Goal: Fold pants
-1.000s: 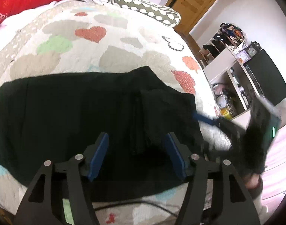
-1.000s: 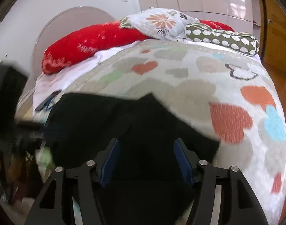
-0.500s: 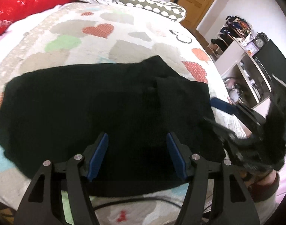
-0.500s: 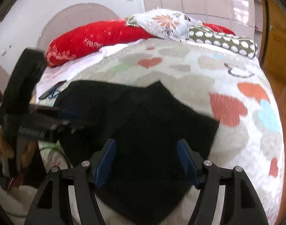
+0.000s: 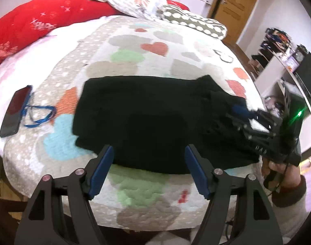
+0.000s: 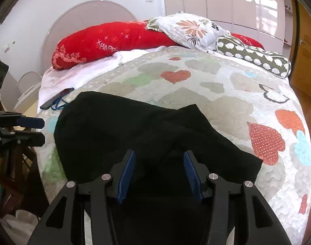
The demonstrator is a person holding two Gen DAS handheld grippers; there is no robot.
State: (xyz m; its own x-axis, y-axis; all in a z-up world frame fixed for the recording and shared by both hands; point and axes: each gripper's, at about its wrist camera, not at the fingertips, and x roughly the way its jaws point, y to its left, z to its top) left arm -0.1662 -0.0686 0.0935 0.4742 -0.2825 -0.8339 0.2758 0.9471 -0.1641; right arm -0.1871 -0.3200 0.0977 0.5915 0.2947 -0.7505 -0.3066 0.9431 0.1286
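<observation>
Now the left gripper [image 5: 149, 171] has drawn back from the pants [image 5: 155, 120]: a second ago its blue fingers hung over the middle of the black cloth, and here they sit at the near hem, over the quilt [image 5: 147, 185] at the bed's edge, spread wide with nothing between them. That retreat widens the view enough to show a phone [image 5: 13, 112] and its blue lanyard [image 5: 38, 115] lying left of the pants, well apart from them. The right gripper [image 6: 158, 172] has come in low over the right end of the pants [image 6: 118, 130], its fingers also parted and empty, with cloth lying beneath and between them; whether the pads touch the fabric I cannot tell. The pants lie across the quilt as a broad dark slab, already doubled, with a smaller layer lapped over at the right. Judging by this, one fold is down, and the right gripper looks placed to pinch that end for the next one.
</observation>
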